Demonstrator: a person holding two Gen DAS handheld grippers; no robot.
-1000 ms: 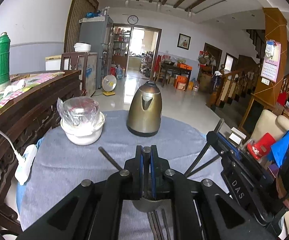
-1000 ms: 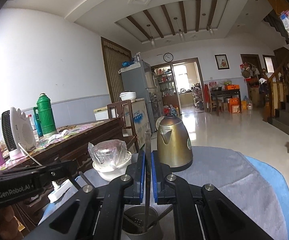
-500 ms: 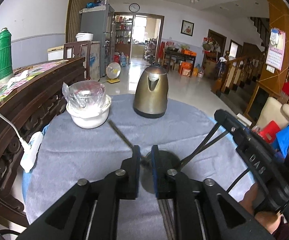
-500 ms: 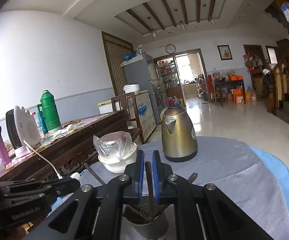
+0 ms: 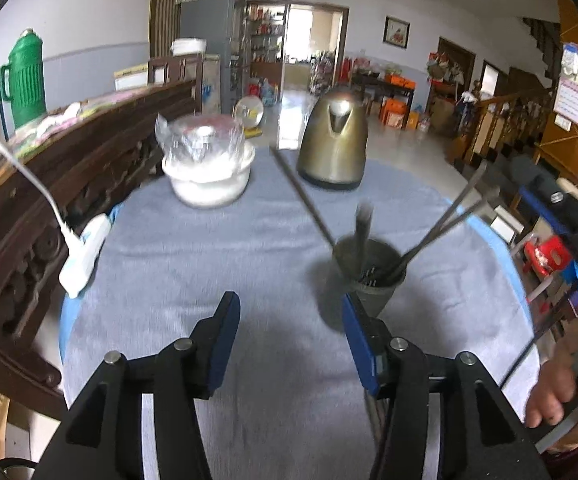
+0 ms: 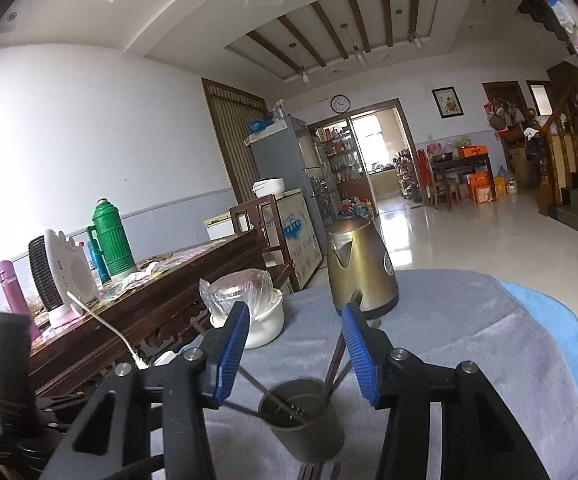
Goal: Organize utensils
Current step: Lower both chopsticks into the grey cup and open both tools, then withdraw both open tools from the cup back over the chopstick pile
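Observation:
A grey metal utensil cup (image 5: 371, 268) stands on the grey tablecloth (image 5: 217, 248). Several metal utensils (image 5: 441, 224) lean in it. It also shows in the right wrist view (image 6: 303, 420), with utensil handles (image 6: 335, 364) sticking out. My left gripper (image 5: 291, 316) is open and empty, just before the cup and to its left. My right gripper (image 6: 295, 328) is open and empty, above the cup. More utensils lie under each gripper, largely hidden.
A brass-coloured kettle (image 5: 335, 140) and a white bowl wrapped in plastic (image 5: 205, 164) stand at the table's far side. A dark wooden sideboard (image 5: 61, 168) with a green flask (image 5: 25, 76) runs along the left. A white plug strip (image 5: 83, 252) lies at the table's left edge.
Both grippers have opened and let go of the utensils they held, which now stand in the cup. The left gripper has drawn back and left of the cup.

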